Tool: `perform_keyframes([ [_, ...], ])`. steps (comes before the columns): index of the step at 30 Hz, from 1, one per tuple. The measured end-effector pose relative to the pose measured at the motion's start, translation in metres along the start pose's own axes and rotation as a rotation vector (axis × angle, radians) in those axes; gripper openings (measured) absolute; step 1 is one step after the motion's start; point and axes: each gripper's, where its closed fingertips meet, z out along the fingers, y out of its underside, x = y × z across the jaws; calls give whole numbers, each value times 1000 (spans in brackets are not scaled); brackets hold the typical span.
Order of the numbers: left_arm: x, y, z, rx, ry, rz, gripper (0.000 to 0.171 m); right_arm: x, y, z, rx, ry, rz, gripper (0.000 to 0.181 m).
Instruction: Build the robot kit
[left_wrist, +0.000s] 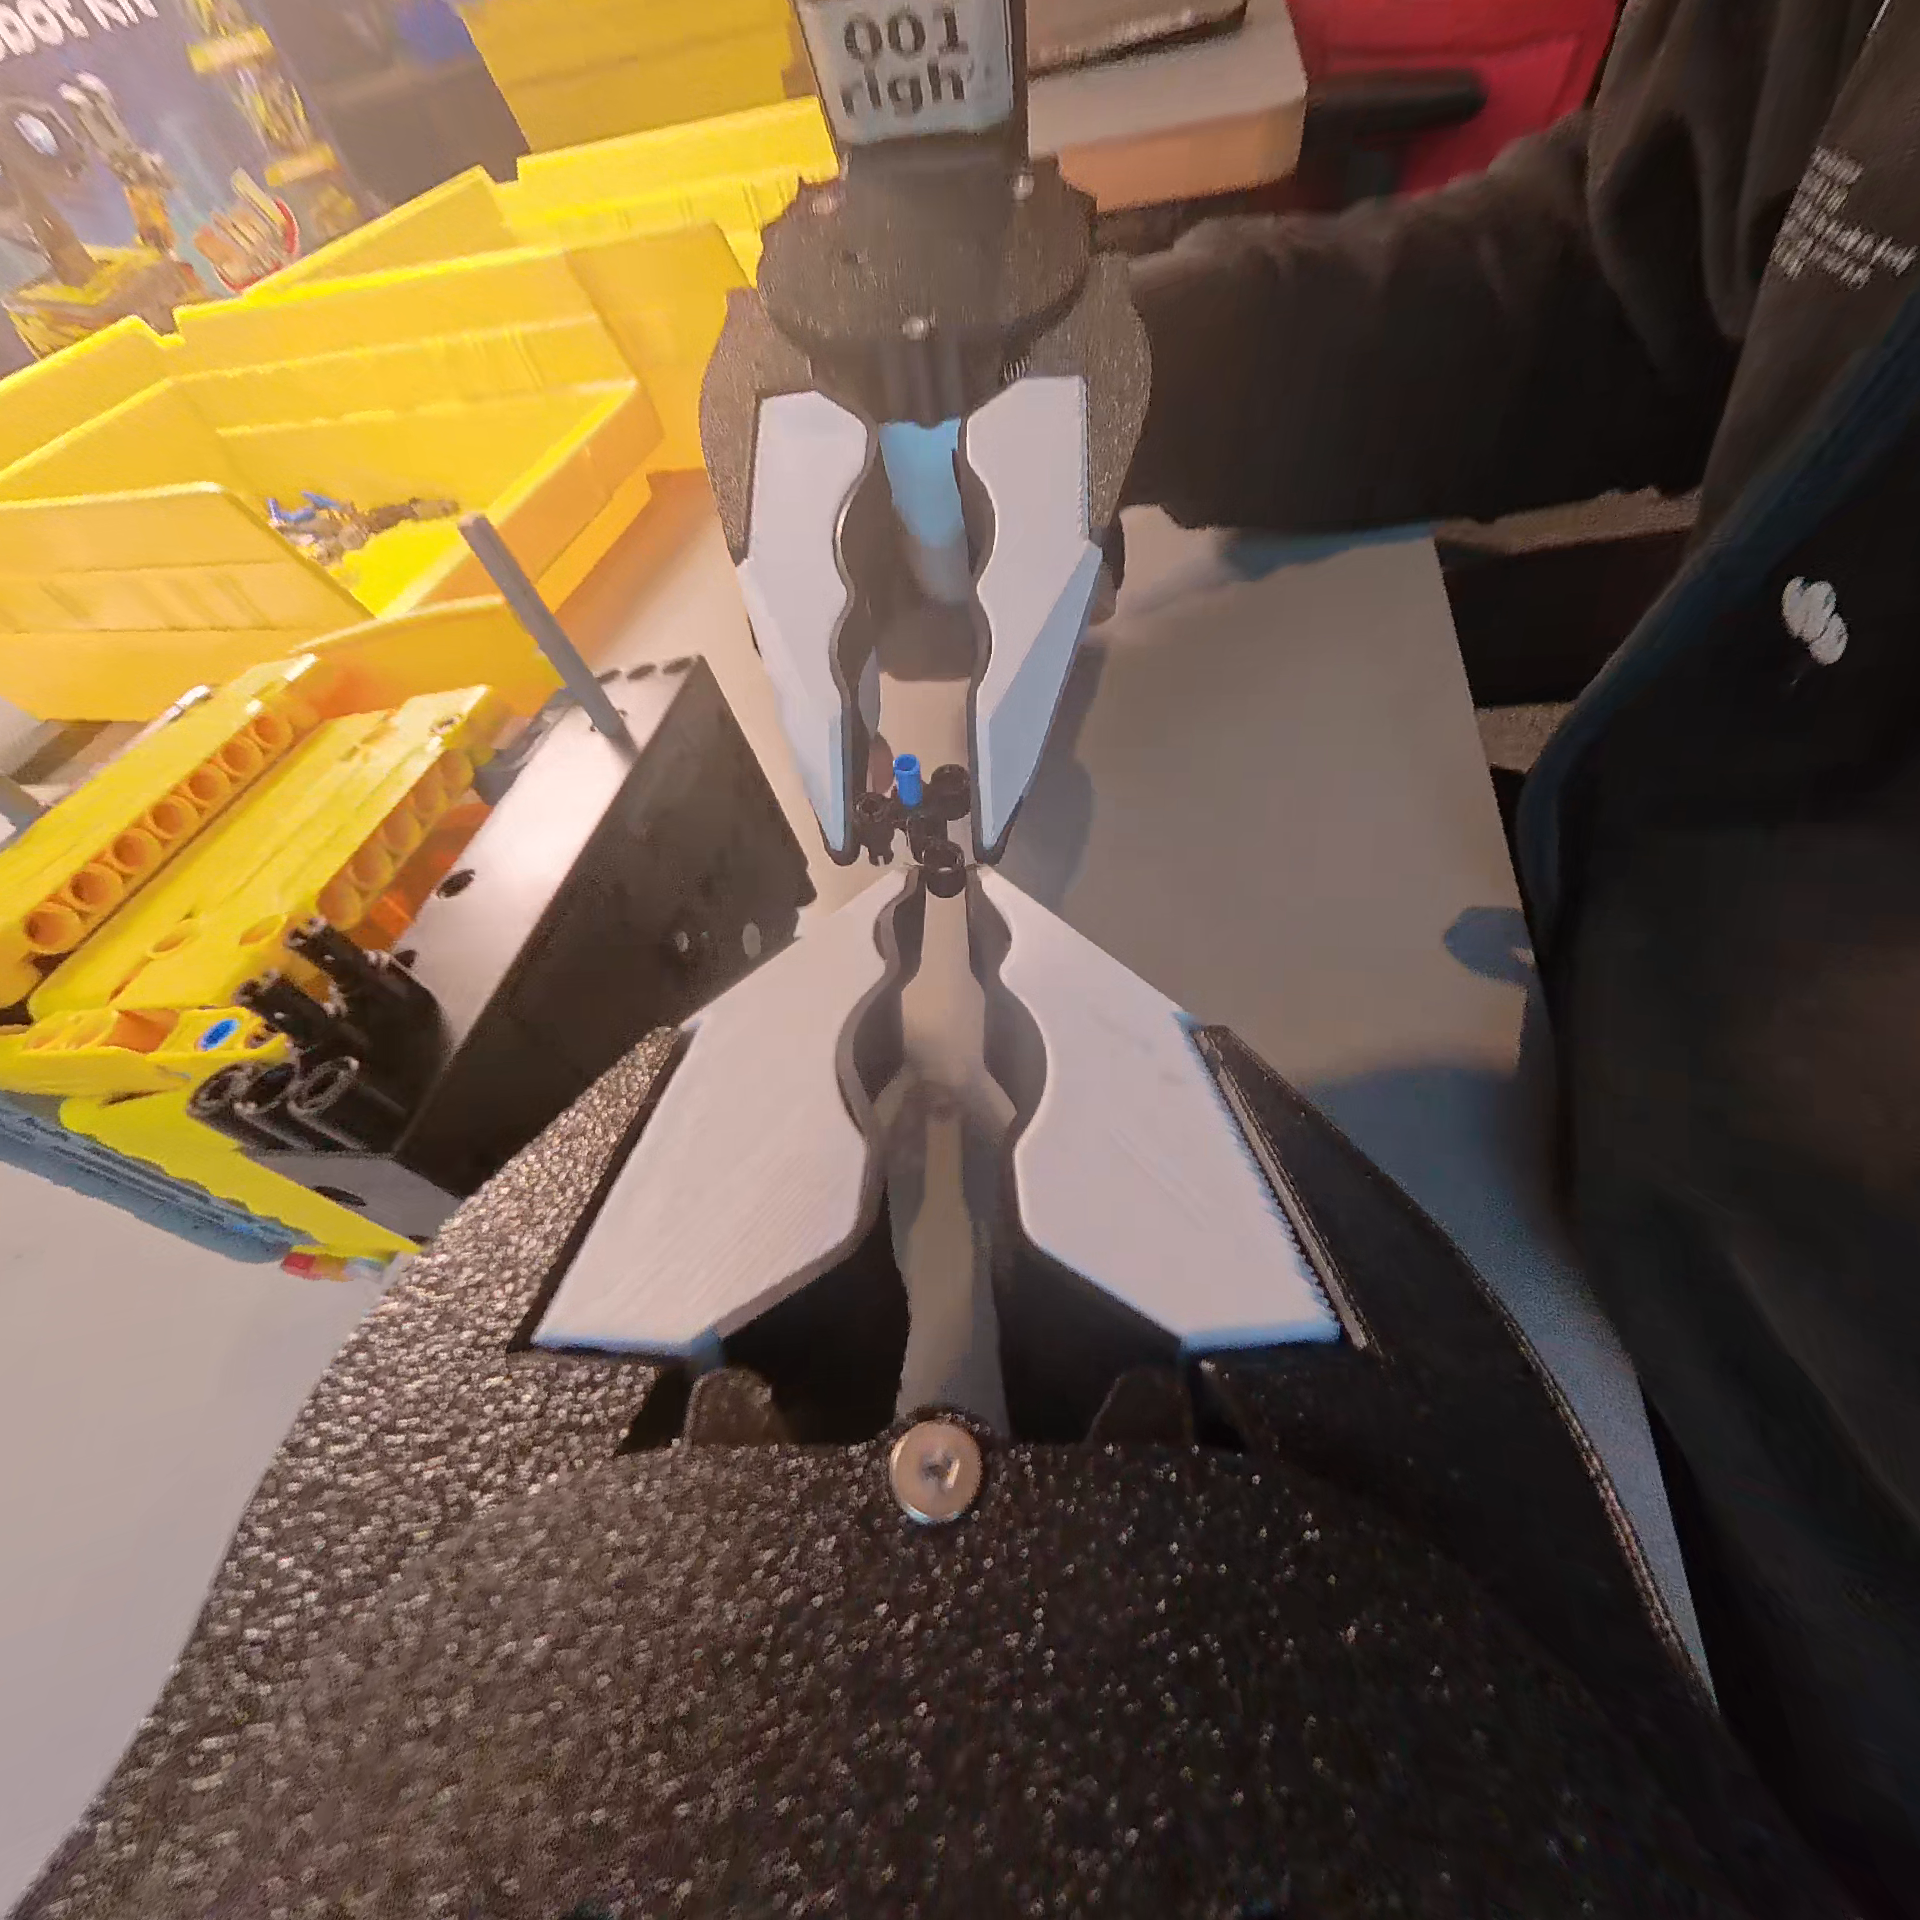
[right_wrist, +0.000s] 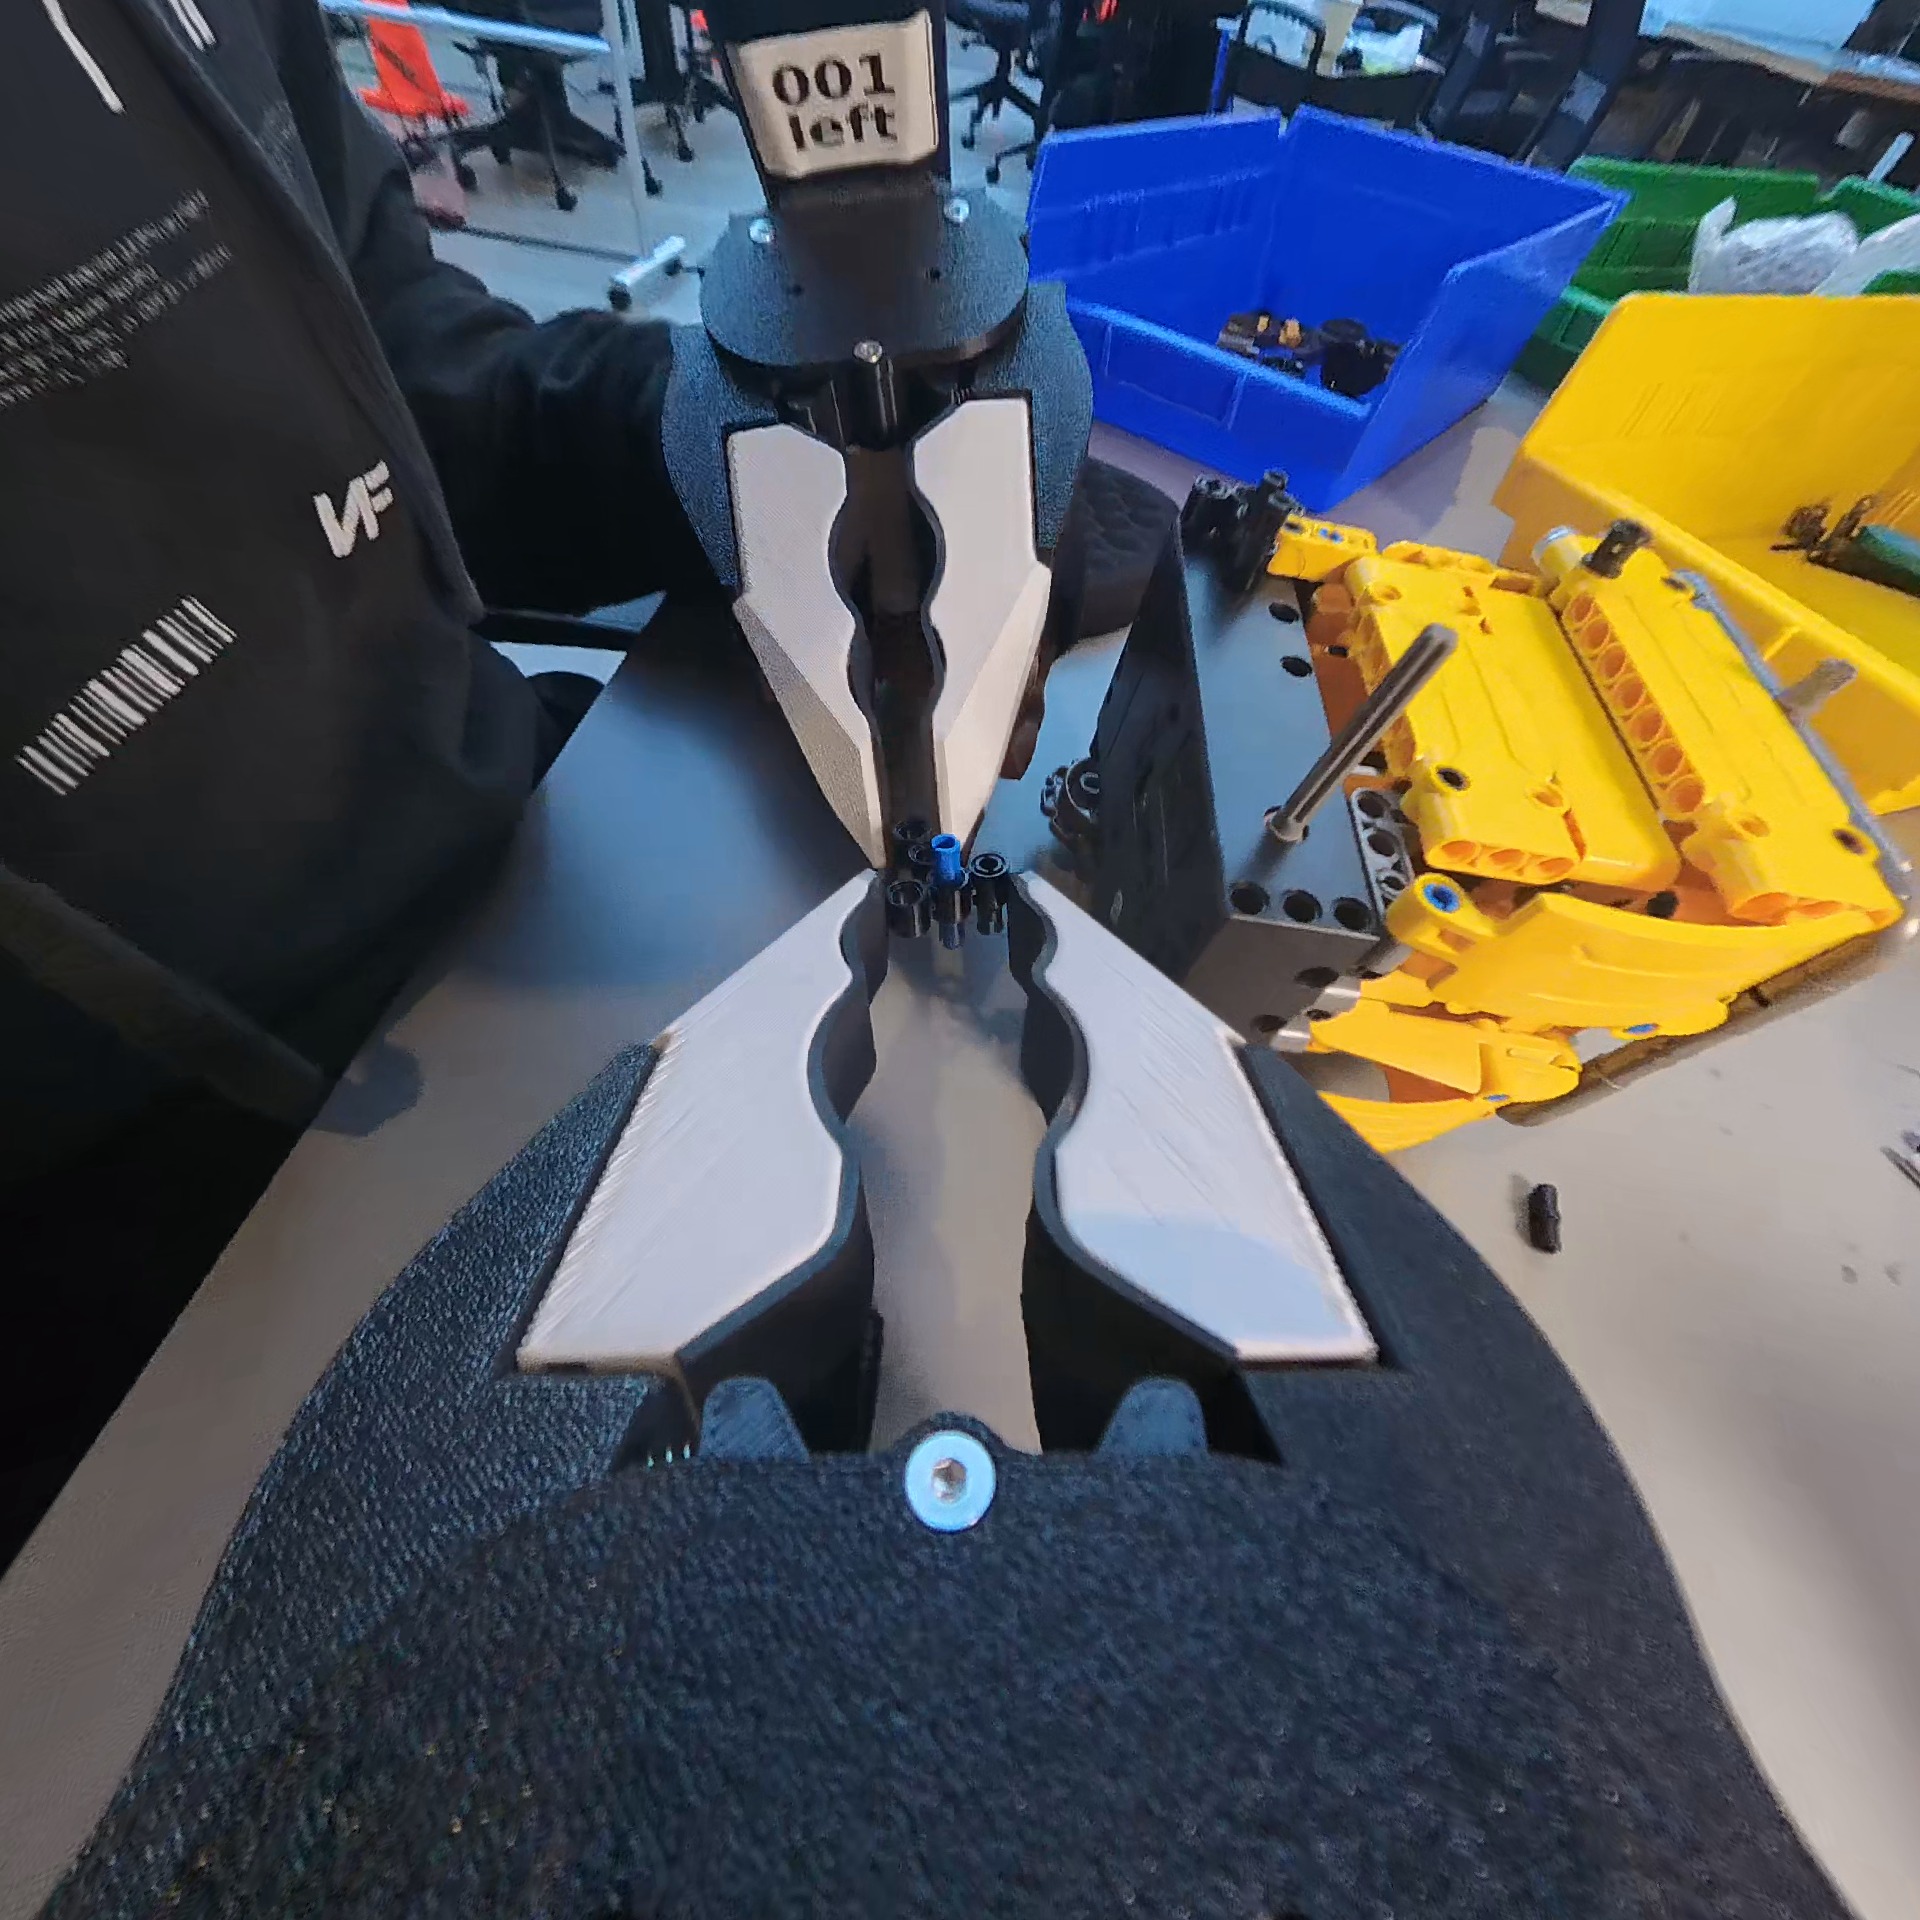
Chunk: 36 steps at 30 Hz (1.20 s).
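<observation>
The small black plastic connector piece with a blue pin (left_wrist: 914, 821) hangs above the grey desk (left_wrist: 1247, 831), pinched between both grippers. The left gripper (left_wrist: 943, 878) clamps its near end; the right gripper (right_wrist: 945, 914) clamps the opposite end. The part-built yellow brick model (right_wrist: 1579, 790) lies just beside.

Tabletop (right_wrist: 644, 914) bare left of tongs; black block (right_wrist: 1164, 790), yellow model (right_wrist: 1579, 769) crowd right.
</observation>
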Motion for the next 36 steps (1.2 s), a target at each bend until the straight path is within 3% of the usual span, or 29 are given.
perform_keyframes([
  [10,9,41,10,-269,92,-59,4,-5,37,18,-231,4,-12,22],
  [23,14,53,21,-350,123,-39,4,-6,53,17,-327,11,-28,20],
  [29,13,54,21,-354,141,-80,4,-3,56,17,-343,26,-17,18],
  [32,13,54,21,-354,151,-101,4,-2,55,16,-337,32,-13,28],
  [36,14,54,20,-356,150,-128,4,9,26,-15,-170,11,85,30],
])
